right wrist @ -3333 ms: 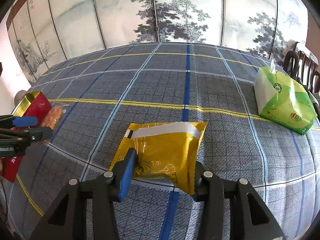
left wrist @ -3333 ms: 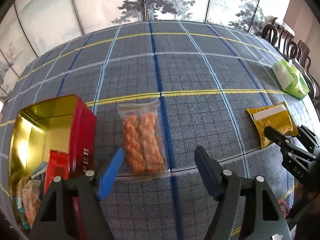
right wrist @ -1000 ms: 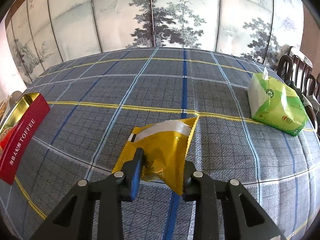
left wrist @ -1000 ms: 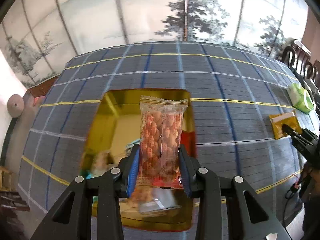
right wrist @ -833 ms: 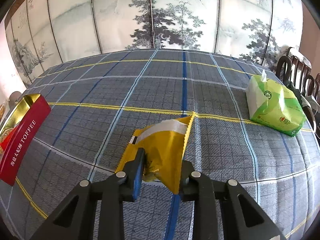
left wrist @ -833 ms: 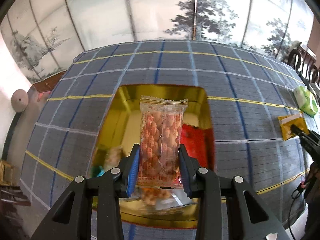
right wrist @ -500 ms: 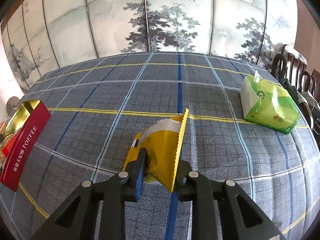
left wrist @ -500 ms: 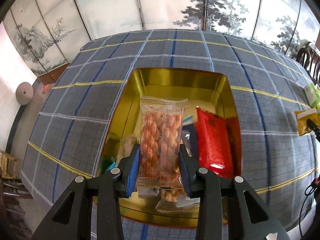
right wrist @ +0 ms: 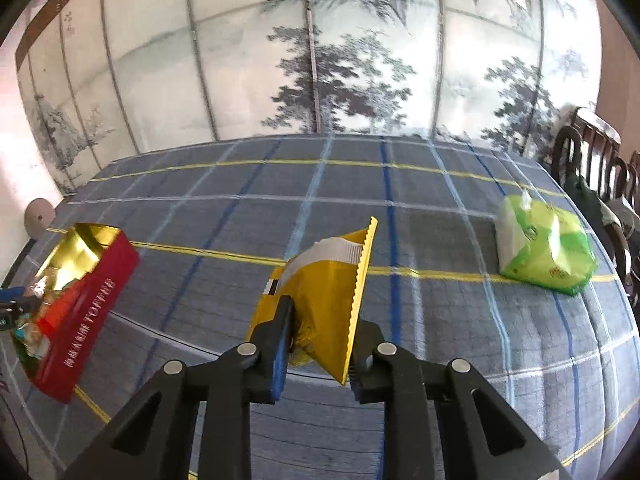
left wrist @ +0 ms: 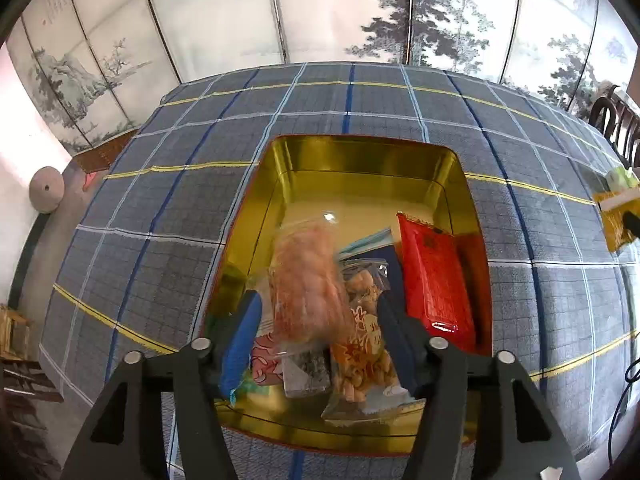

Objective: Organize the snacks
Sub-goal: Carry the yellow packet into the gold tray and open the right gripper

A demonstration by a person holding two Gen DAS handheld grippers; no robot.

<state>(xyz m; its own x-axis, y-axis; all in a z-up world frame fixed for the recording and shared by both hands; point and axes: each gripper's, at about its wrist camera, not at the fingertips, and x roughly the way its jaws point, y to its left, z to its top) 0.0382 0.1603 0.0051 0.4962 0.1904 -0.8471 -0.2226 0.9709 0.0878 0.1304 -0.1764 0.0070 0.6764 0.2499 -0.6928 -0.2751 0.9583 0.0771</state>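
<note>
Left tool (left wrist: 316, 332) just opened, dropping the orange snack pack (left wrist: 308, 280) into the nearly full tin (left wrist: 360, 156). Right tool (right wrist: 320, 344) is clamped on the yellow packet (right wrist: 320, 300), the last one left.

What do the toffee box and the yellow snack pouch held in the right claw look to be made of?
Toffee box: apparently tin-plate metal; its gold inner walls mirror light and contents, and the outside is red lacquer with print. Yellow snack pouch: thin glossy plastic or foil film, judging by its serrated sealed edge, its creases and how it buckles between the right claw.
</note>
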